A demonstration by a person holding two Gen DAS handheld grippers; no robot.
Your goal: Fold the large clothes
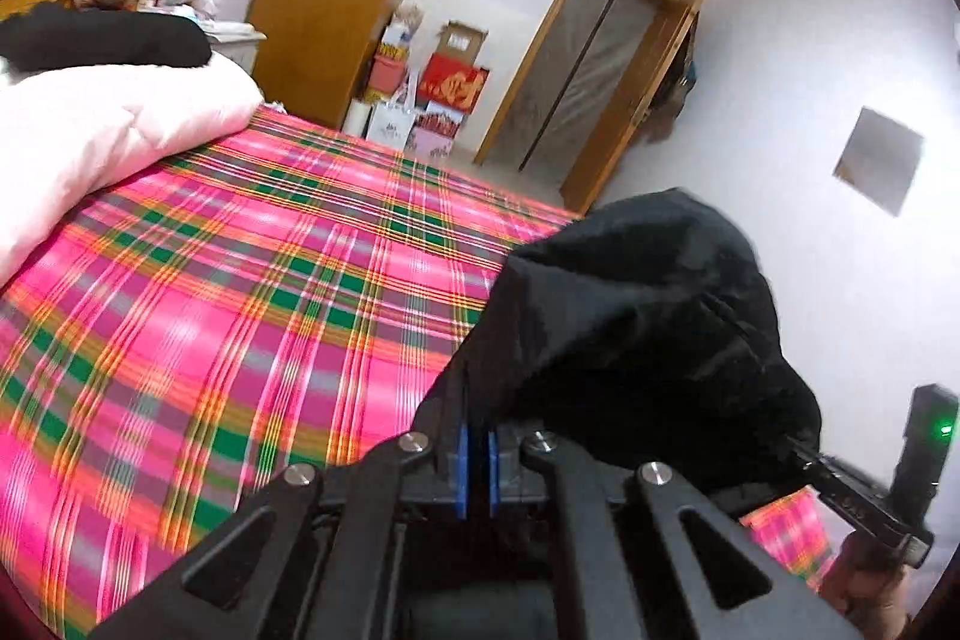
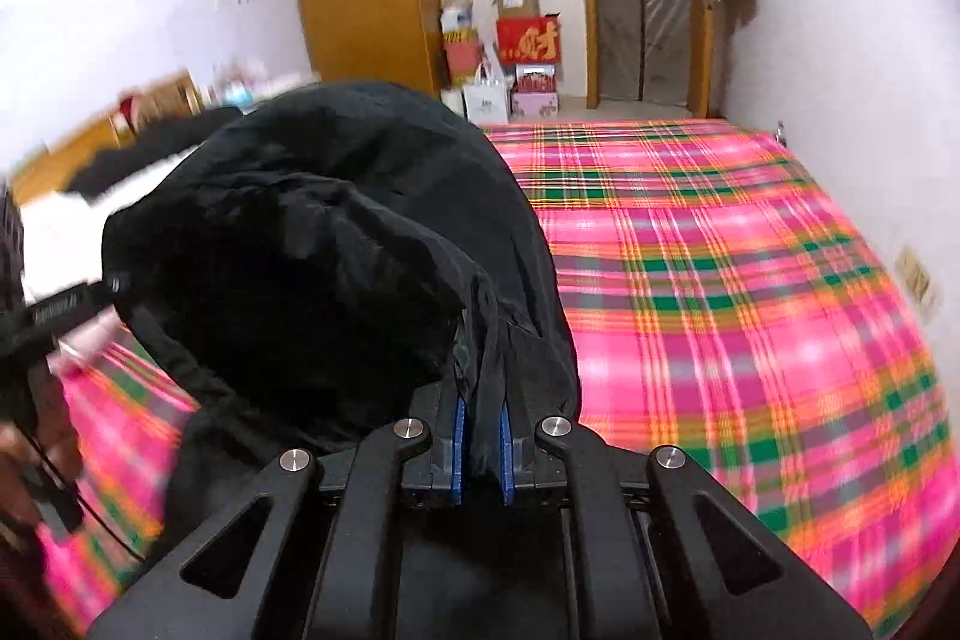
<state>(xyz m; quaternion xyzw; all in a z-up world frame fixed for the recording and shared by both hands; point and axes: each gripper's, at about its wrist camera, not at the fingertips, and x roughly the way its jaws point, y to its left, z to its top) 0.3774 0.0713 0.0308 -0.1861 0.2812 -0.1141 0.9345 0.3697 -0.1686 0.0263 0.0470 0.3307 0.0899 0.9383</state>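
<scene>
Left gripper (image 1: 477, 451) and right gripper (image 2: 480, 445) each clamp the black jacket (image 2: 336, 244). The jacket hangs bunched above the plaid bed (image 2: 720, 250); its long axis cannot be told.

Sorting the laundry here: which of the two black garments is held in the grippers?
The black jacket, pinched by both grippers; the other black garment lies on the pink duvet.
</scene>
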